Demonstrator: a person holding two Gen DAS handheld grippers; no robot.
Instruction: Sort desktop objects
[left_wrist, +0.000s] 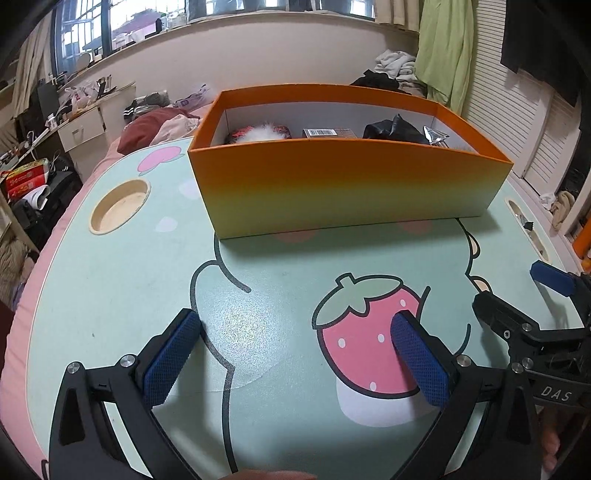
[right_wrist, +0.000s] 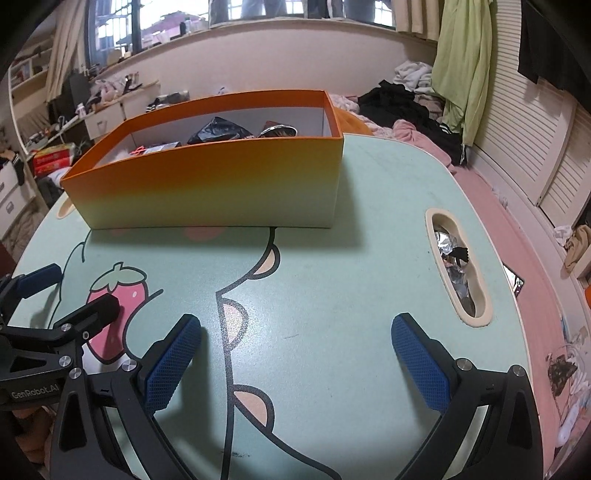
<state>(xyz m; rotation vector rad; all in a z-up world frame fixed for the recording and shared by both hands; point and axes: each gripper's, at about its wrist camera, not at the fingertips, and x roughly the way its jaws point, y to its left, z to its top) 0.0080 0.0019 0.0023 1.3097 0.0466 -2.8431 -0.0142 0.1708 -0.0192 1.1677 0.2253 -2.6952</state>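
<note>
Orange fading to pale yellow, an open cardboard box (left_wrist: 347, 184) stands at the far side of a mint-green lap table (left_wrist: 122, 280) printed with a cartoon strawberry (left_wrist: 364, 332). Already inside the box lie a crumpled black bag (left_wrist: 395, 129), a small carton with a barcode (left_wrist: 327, 133), a scrap of silver foil (left_wrist: 436, 134) and a white fluffy item (left_wrist: 260, 134) at the left end; what the fluffy thing is cannot be made out.

Both tongs hover above the bare near half of the tabletop, side by side and angled downward. The left gripper (left_wrist: 295, 354) stands with its blue-padded fingers spread wide, nothing between them, its right pad over the strawberry print. The right gripper (right_wrist: 295, 354) is likewise spread wide and empty, poised over the black outline of the cartoon figure; its neighbour shows at the left edge of its view.

To the right, an oval slot (right_wrist: 480, 295) cut into the table holds crumpled foil wrappers (right_wrist: 454, 273). A round cup recess (left_wrist: 118, 210) sits at the table's left. Behind, clothes (right_wrist: 402, 103) are heaped on a pink bed, and a green garment (right_wrist: 461, 66) hangs beside white louvred doors (right_wrist: 524, 147).
</note>
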